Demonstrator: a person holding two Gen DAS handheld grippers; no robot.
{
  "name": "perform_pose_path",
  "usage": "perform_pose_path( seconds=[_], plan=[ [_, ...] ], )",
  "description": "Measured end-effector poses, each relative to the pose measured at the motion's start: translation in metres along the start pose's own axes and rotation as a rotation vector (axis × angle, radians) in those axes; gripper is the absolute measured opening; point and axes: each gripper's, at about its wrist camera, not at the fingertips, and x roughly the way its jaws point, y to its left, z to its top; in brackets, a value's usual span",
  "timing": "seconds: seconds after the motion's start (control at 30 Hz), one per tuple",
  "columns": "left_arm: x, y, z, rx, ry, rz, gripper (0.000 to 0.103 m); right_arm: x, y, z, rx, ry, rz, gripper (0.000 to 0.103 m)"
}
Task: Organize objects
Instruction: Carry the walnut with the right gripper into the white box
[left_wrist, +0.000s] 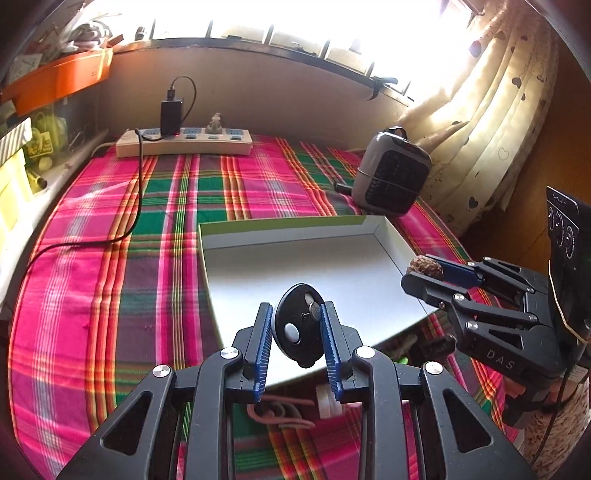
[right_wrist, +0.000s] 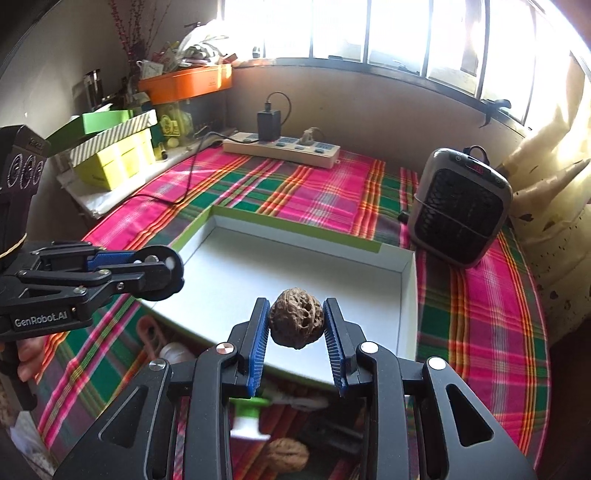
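Observation:
My left gripper (left_wrist: 295, 325) is shut on a black round disc (left_wrist: 297, 328) with a white button, held above the near edge of a shallow white box (left_wrist: 295, 236) with a green rim. My right gripper (right_wrist: 296, 321) is shut on a brown walnut (right_wrist: 296, 317), held over the same box's (right_wrist: 406, 295) near side. In the left wrist view the right gripper (left_wrist: 424, 275) with the walnut (left_wrist: 424, 266) is at the box's right edge. In the right wrist view the left gripper (right_wrist: 155, 271) with the disc (right_wrist: 162, 288) is at the box's left edge.
The box lies on a pink and green plaid cloth (left_wrist: 110, 277). A power strip (left_wrist: 184, 142) with a black charger (left_wrist: 171, 116) and cable is at the back. A grey heater (right_wrist: 460, 212) stands right. Another walnut (right_wrist: 288, 456), a green-white part (right_wrist: 249, 417) and a brown cord (left_wrist: 280, 413) lie below the grippers.

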Motion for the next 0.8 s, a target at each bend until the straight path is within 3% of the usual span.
perform_pose_path(
  seconds=[0.37, 0.8],
  plan=[
    [0.038, 0.015, 0.027, -0.013, 0.028, 0.029, 0.024, 0.042, -0.033, 0.023, 0.032, 0.045, -0.033, 0.031],
    [0.071, 0.020, 0.037, 0.002, 0.065, 0.075, 0.024, 0.081, -0.048, 0.026, 0.029, 0.112, -0.053, 0.031]
  ],
)
